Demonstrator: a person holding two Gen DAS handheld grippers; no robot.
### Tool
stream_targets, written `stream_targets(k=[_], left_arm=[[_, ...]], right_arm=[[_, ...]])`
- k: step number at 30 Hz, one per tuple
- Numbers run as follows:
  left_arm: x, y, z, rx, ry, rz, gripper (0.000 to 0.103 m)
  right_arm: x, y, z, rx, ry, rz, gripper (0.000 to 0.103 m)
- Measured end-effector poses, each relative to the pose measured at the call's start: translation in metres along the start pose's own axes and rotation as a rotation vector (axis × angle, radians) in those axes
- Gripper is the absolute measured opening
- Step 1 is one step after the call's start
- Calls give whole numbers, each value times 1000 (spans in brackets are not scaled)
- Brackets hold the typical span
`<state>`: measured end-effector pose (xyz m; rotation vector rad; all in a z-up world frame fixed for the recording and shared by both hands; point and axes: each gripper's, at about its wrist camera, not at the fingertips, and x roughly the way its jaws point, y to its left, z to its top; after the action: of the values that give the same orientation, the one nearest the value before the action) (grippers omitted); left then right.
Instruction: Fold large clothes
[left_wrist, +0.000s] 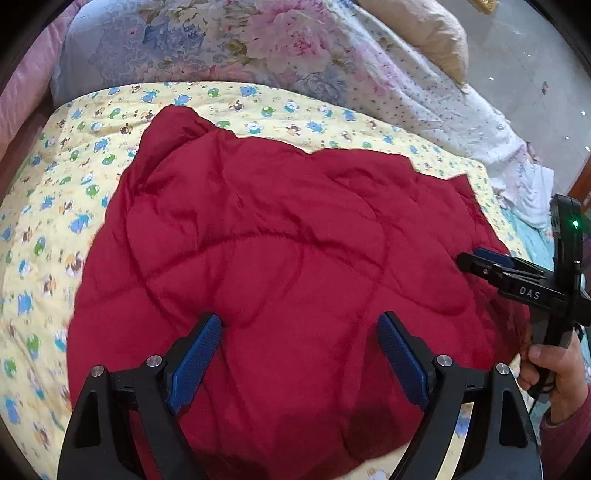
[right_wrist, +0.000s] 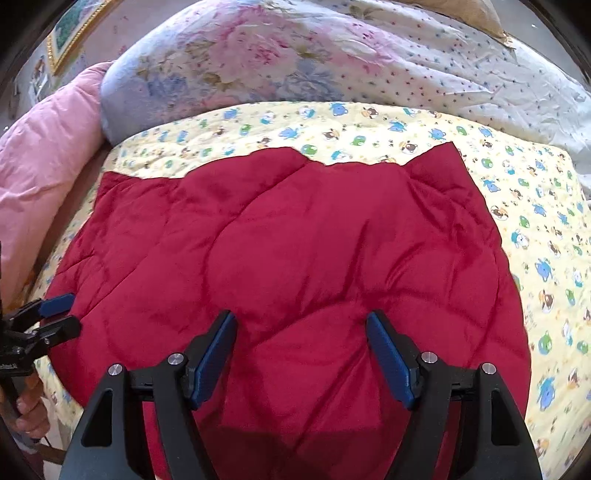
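While spread flat over the yellow cartoon-print quilt (left_wrist: 74, 155) on the bed, red quilted garment (left_wrist: 288, 236) filling the middle of both views, stitched into puffy panels, far edge wavy with a notch near its midpoint. Taken here as the landmark.

Above the near part of the garment: left tongs (left_wrist: 299, 325), blue-padded fingers (left_wrist: 195, 358) spread wide, nothing between them, only red fabric showing below the gap. Whether the tips touch the cloth cannot be told.

At the garment's right edge in the left view: right tongs (left_wrist: 476, 260), jaws parted, nothing pinched, carried by a hand (left_wrist: 554, 373) in a dark red sleeve (left_wrist: 569, 443). White letters "DAS" readable on its black body, a small green light (left_wrist: 574, 223) glowing on the unit above.

Seen from the right view, the left tongs at the garment's left edge, likewise parted.

Beyond the garment's far edge: a floral duvet (right_wrist: 258, 59) in pink and blue, bunched up. Left of the garment: a pink pillow (right_wrist: 40, 158). No other writing legible.
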<state>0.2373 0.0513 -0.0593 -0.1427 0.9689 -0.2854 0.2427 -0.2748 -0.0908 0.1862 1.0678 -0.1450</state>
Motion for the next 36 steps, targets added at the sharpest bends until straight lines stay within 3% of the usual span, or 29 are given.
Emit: stream_targets(k=[5, 10, 14, 22, 26, 31, 36], left_arm=[[25, 9, 41, -39, 48, -13, 84], [65, 25, 85, -81, 96, 72, 80], [95, 45, 120, -150, 120, 86, 80], [136, 72, 158, -277, 143, 107, 78], [105, 62, 142, -264, 86, 87, 76], [45, 27, 80, -182, 28, -20, 76], [8, 1, 17, -126, 8, -51, 77]], right_arm=[[17, -16, 18, 31, 24, -22, 75], [31, -30, 32, 58, 45, -28, 76], [38, -46, 41, 104, 53, -30, 78], [42, -82, 44, 254, 50, 3, 79], [40, -93, 39, 311, 36, 10, 79], [42, -102, 38, 355, 34, -5, 79], [41, -106, 38, 376, 31, -13, 79]])
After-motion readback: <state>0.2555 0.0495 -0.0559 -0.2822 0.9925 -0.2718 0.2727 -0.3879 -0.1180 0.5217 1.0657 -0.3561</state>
